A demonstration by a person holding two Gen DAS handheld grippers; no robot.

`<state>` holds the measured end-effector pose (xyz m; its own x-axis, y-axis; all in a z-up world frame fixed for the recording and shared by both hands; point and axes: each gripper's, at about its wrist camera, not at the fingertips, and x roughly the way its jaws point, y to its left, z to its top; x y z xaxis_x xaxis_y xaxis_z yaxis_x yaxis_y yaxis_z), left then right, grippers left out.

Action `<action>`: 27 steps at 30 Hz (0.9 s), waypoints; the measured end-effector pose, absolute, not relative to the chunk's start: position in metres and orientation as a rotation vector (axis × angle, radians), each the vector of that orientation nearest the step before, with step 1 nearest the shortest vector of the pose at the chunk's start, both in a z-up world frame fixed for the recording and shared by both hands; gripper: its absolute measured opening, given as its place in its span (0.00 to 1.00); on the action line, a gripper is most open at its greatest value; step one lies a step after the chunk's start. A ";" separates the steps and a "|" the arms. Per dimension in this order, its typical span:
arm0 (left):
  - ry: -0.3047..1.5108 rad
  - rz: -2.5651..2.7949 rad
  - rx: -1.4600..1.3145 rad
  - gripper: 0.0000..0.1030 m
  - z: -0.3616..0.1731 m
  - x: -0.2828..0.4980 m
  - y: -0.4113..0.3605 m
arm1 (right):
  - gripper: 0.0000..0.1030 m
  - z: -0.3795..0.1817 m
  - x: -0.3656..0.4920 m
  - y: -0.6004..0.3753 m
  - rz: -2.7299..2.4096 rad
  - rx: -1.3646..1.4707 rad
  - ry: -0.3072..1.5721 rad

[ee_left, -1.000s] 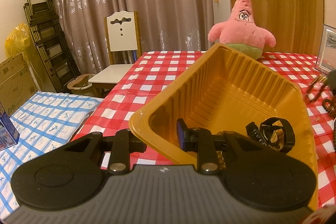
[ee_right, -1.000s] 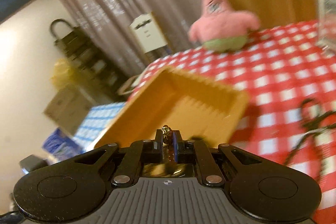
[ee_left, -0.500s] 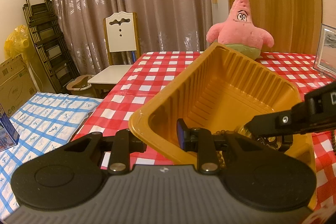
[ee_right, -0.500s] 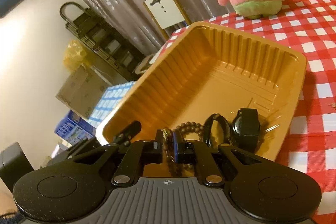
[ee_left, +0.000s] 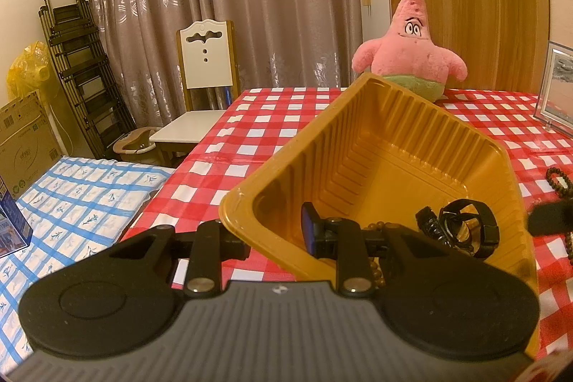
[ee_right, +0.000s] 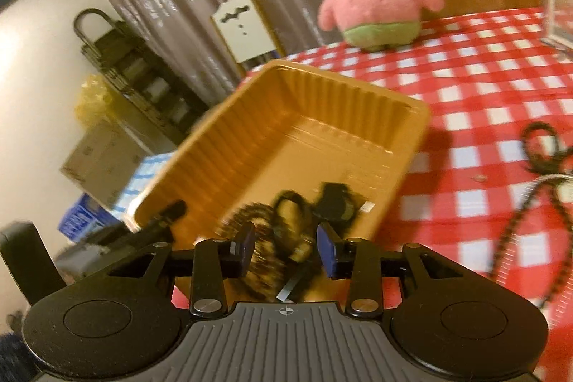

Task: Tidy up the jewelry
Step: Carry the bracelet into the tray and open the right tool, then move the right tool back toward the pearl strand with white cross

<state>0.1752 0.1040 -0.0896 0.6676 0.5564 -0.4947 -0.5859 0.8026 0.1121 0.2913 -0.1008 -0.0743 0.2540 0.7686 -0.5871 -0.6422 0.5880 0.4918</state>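
A golden plastic tray rests tilted on the red checked table. My left gripper straddles its near left wall, one finger outside, one inside; the jaws look partly closed on the wall. Inside the tray lie a black watch and a brown bead bracelet. My right gripper is open and empty, just above the tray's near end. The bead bracelet and watch lie blurred below it. More dark beaded pieces lie on the cloth to the right.
A pink star plush toy sits at the table's far edge. A picture frame stands at the far right. A white chair, a folded ladder and cardboard boxes stand left of the table.
My right gripper carried the bead bracelet over the tray, opened and dropped it beside the watch. It has drawn back to the right. The left gripper and tray stayed in place.
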 end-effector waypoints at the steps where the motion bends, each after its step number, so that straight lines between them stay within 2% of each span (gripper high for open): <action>1: 0.538 0.645 -0.057 0.24 -0.090 0.175 0.104 | 0.38 -0.075 0.290 -0.106 0.954 0.157 0.899; 27: 0.536 0.642 -0.054 0.24 -0.090 0.175 0.103 | 0.39 -0.091 0.318 -0.181 0.702 -0.061 0.830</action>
<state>0.1746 0.1029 -0.0898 0.6700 0.5558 -0.4921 -0.5833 0.8042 0.1141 0.3175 -0.1814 -0.0914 0.4650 0.5485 -0.6950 -0.5942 0.7753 0.2143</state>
